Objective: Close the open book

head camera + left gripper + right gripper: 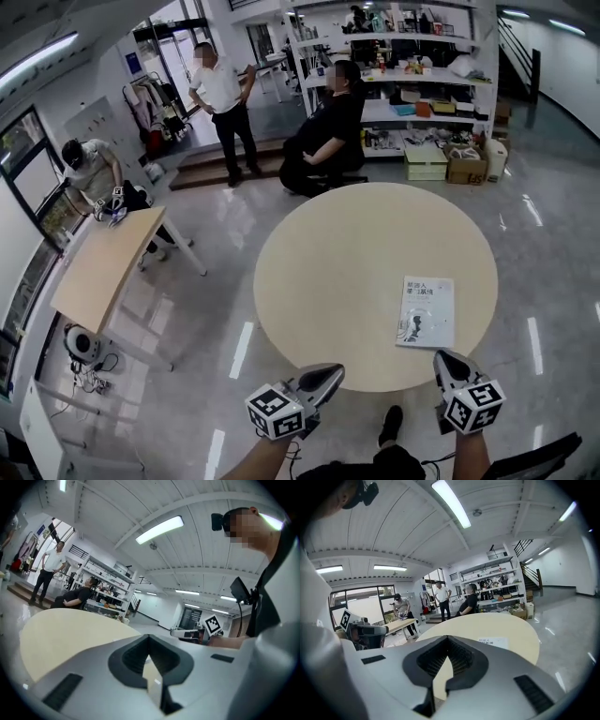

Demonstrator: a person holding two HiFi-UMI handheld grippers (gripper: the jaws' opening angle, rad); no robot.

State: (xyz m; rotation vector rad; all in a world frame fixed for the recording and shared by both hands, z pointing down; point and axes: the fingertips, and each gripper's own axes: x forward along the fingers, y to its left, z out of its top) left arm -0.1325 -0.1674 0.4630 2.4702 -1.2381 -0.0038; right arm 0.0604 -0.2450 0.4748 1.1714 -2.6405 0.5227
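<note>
Starting at the left of the head view, a small rectangular desk (101,267) stands apart from the round table (328,281) that fills the middle. At the lower edge, left of centre, the left gripper (334,372) hangs just off the table's near rim. Its jaws are pressed together on nothing, and its own view shows the tips meeting with only bare tabletop beyond.

Right of centre on the table, near the front rim, lies the book (426,311). It is flat, with its pale printed cover facing up and no spread pages showing, so it looks to be shut already.

Below it, at the lower right, the right gripper (442,357) sits just past the rim, near the book's lower corner. Its jaws are likewise clenched and empty.

The book looks like a slim paperback: light, bendy, with a smooth cover that would likely slide on the tabletop. To turn a cover, the best hold is probably the free long edge away from the spine, while the other tool pins the rest down. Which edge is the spine I cannot tell.
</note>
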